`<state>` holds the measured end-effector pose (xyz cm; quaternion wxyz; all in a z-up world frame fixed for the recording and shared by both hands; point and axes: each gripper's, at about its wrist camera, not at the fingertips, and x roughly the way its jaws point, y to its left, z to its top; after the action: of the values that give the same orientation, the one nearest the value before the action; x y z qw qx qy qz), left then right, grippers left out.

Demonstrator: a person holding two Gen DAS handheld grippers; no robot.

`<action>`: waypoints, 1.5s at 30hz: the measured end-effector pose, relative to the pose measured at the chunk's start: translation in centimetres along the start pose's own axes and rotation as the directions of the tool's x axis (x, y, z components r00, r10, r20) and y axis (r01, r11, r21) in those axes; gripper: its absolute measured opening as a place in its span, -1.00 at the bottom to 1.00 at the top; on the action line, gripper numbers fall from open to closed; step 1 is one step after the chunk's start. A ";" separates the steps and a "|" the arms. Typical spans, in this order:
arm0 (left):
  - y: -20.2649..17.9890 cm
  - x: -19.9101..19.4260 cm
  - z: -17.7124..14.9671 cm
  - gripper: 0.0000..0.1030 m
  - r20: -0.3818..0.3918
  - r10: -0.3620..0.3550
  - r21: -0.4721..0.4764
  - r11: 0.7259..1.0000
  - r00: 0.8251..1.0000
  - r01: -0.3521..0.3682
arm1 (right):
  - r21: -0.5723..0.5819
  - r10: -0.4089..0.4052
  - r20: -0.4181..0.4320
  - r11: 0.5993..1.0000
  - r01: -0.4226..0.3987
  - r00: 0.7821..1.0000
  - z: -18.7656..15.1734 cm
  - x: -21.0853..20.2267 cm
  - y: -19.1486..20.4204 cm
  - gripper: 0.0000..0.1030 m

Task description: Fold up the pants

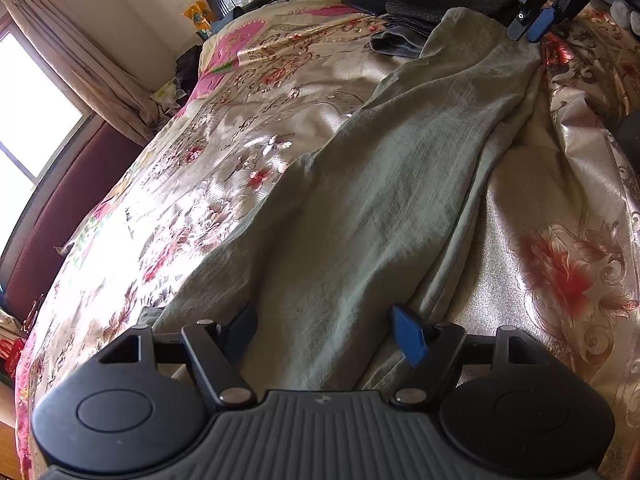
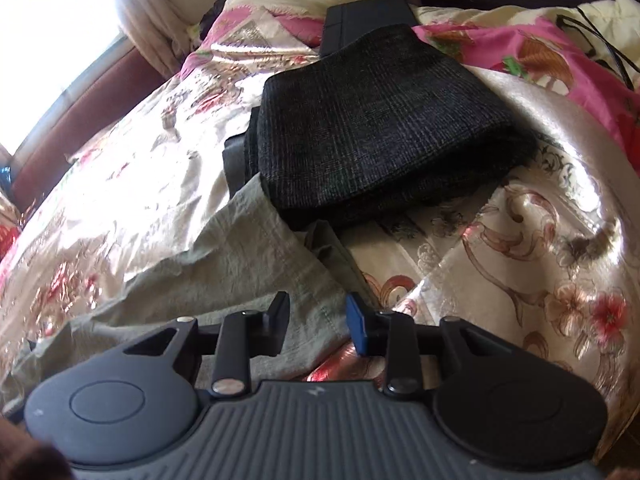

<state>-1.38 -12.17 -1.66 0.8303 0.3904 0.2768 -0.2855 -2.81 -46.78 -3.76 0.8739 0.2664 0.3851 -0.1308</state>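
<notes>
Window (image 1: 36, 112) blown out; glare on bedspread (image 1: 224, 168); fisheye warp

Floral bed (image 1: 248, 120): green pants (image 1: 380, 168), dark folded clothes (image 2: 372, 120).

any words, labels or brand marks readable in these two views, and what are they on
"DAS": white letters running up the black body of the right gripper, seen at the top right of the left wrist view.
A small pale emblem is moulded on the ribbed grey housing of the left gripper; it is too small to read.
A similar emblem sits on the right gripper's own housing; it is a mark, not letters.
Nothing readable on the green pants, the folded dark clothes or the floral bedspread.
</notes>
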 end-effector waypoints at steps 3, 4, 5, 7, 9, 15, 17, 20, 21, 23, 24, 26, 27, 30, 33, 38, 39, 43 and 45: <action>0.0 0.1 0.2 0.68 -0.003 0.000 0.009 1.000 1.000 0.000 | -0.025 0.002 -0.002 1.000 -0.002 1.000 0.2 0.3 0.2 -0.32; -0.1 0.1 0.3 0.68 -0.005 0.001 0.012 1.000 1.000 -0.001 | -0.035 -0.001 -0.005 0.999 0.001 1.000 0.3 0.2 0.3 -0.32; -0.1 0.1 0.3 0.68 -0.005 0.003 0.014 1.000 1.000 -0.003 | -0.046 0.002 0.004 0.999 -0.002 1.000 0.2 0.0 0.4 -0.32; -0.2 0.1 0.4 0.68 -0.004 0.003 0.014 1.000 1.000 -0.003 | -0.074 0.007 0.023 0.997 -0.005 1.000 0.1 -0.3 0.5 -0.32; -0.3 0.2 0.5 0.68 -0.004 0.001 0.018 1.000 1.000 -0.001 | -0.098 -0.009 -0.024 0.995 0.006 1.000 0.2 0.5 0.4 -0.32; -0.4 0.1 0.9 0.68 -0.007 0.006 0.028 1.000 1.000 -0.006 | -0.076 0.011 -0.049 0.997 -0.015 0.999 0.8 0.1 -0.3 -0.99; -0.5 0.0 1.0 0.68 -0.005 0.006 0.033 0.999 1.000 -0.006 | -0.041 0.045 -0.016 0.998 -0.045 0.999 0.8 -1.4 -0.8 -0.99; -0.7 -0.2 1.2 0.68 -0.001 0.000 0.045 0.999 1.000 0.000 | -0.017 0.088 0.013 0.996 -0.088 0.996 0.8 -3.3 -1.4 -0.99; -0.8 -0.1 1.3 0.68 0.000 -0.001 0.050 0.999 1.000 0.001 | -0.018 0.089 0.016 0.996 -0.089 0.996 0.8 -3.4 -1.5 -0.99; -0.9 0.1 1.4 0.68 -0.001 0.000 0.057 0.998 1.000 0.000 | -0.033 0.080 0.019 0.996 -0.079 0.997 0.9 -2.8 -1.8 -0.84; -0.9 0.1 1.5 0.68 -0.002 0.003 0.057 0.998 1.000 -0.003 | -0.037 0.092 0.002 0.995 -0.092 0.996 1.1 -2.4 -1.9 -0.84; -0.9 0.0 1.7 0.68 -0.001 0.005 0.052 0.999 1.000 -0.005 | -0.061 0.115 -0.044 0.991 -0.117 0.992 1.2 -1.2 -1.7 -0.82; -0.9 0.0 1.7 0.68 -0.001 0.002 0.050 0.999 1.000 -0.002 | -0.083 0.102 -0.062 0.991 -0.107 0.993 1.2 -0.6 -1.4 -0.81; -0.9 0.0 1.8 0.68 -0.003 0.000 0.055 0.998 1.000 0.000 | -0.166 0.060 -0.096 0.983 -0.076 0.994 0.7 1.1 -0.7 -0.70; -1.0 0.1 1.8 0.68 -0.006 -0.001 0.060 0.998 1.000 0.002 | -0.180 0.065 -0.101 0.980 -0.083 0.993 0.5 0.6 -0.1 -0.72; -1.0 0.4 2.0 0.68 -0.004 -0.002 0.062 0.998 1.000 0.003 | -0.206 0.060 -0.064 0.976 -0.072 0.996 0.0 -0.7 0.3 -0.87; -1.0 0.4 2.0 0.68 -0.004 -0.003 0.060 0.998 1.000 0.003 | -0.202 0.057 -0.026 0.978 -0.061 0.998 0.1 -1.2 0.1 -0.81; -1.0 0.2 2.1 0.68 0.002 -0.006 0.053 0.999 1.000 0.006 | -0.232 0.034 -0.033 0.972 -0.041 0.999 1.1 -1.0 -0.3 -0.58; -1.0 0.0 2.3 0.68 0.016 -0.006 0.042 0.999 1.000 0.005 | -0.275 -0.025 -0.047 0.961 0.011 0.999 0.9 -0.3 -0.3 -0.57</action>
<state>-1.49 -14.54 -0.93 0.8233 0.4048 0.2651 -0.2966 -2.60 -47.55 -3.09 0.8913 0.1422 0.4235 -0.0773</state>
